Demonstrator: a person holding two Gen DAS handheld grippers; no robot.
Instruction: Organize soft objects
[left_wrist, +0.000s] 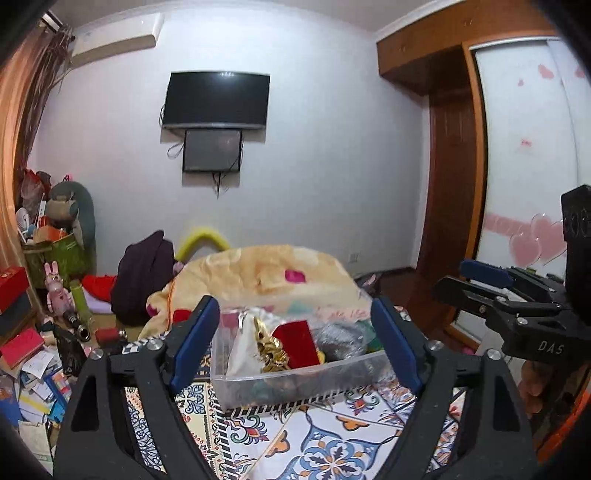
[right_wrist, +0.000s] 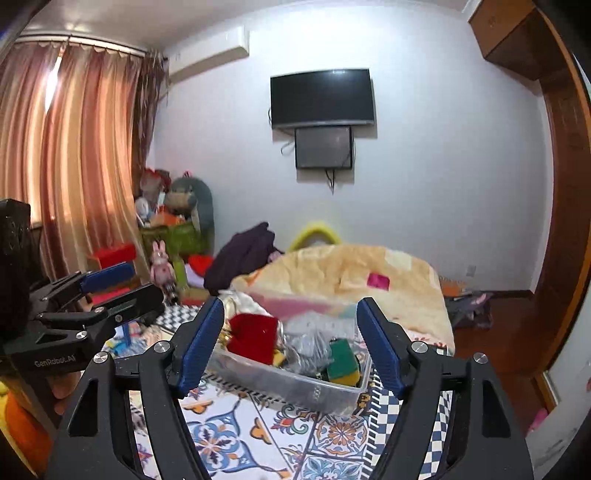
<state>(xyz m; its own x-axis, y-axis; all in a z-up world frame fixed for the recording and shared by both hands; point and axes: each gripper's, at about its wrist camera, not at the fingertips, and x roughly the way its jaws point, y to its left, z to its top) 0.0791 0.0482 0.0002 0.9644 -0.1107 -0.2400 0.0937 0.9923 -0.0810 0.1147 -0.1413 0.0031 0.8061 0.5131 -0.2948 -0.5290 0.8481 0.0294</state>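
Note:
A clear plastic bin (left_wrist: 280, 384) (right_wrist: 314, 387) stands on a patterned cloth. It holds a red velvet pouch (left_wrist: 297, 341) (right_wrist: 253, 336), a gold ornament (left_wrist: 271, 349), a silver-grey crumpled bag (left_wrist: 340, 339) (right_wrist: 306, 347) and a green-and-yellow sponge (right_wrist: 343, 363). My left gripper (left_wrist: 295, 343) is open and empty, just in front of the bin. My right gripper (right_wrist: 290, 345) is open and empty, also facing the bin. Each gripper shows at the edge of the other's view: the right one (left_wrist: 476, 284), the left one (right_wrist: 118, 284).
A cream blanket (left_wrist: 266, 273) (right_wrist: 351, 269) is heaped behind the bin, with dark clothing (left_wrist: 144, 277) to its left. Books, boxes and plush toys (left_wrist: 55, 284) clutter the left floor. A wardrobe (left_wrist: 524, 147) stands at the right.

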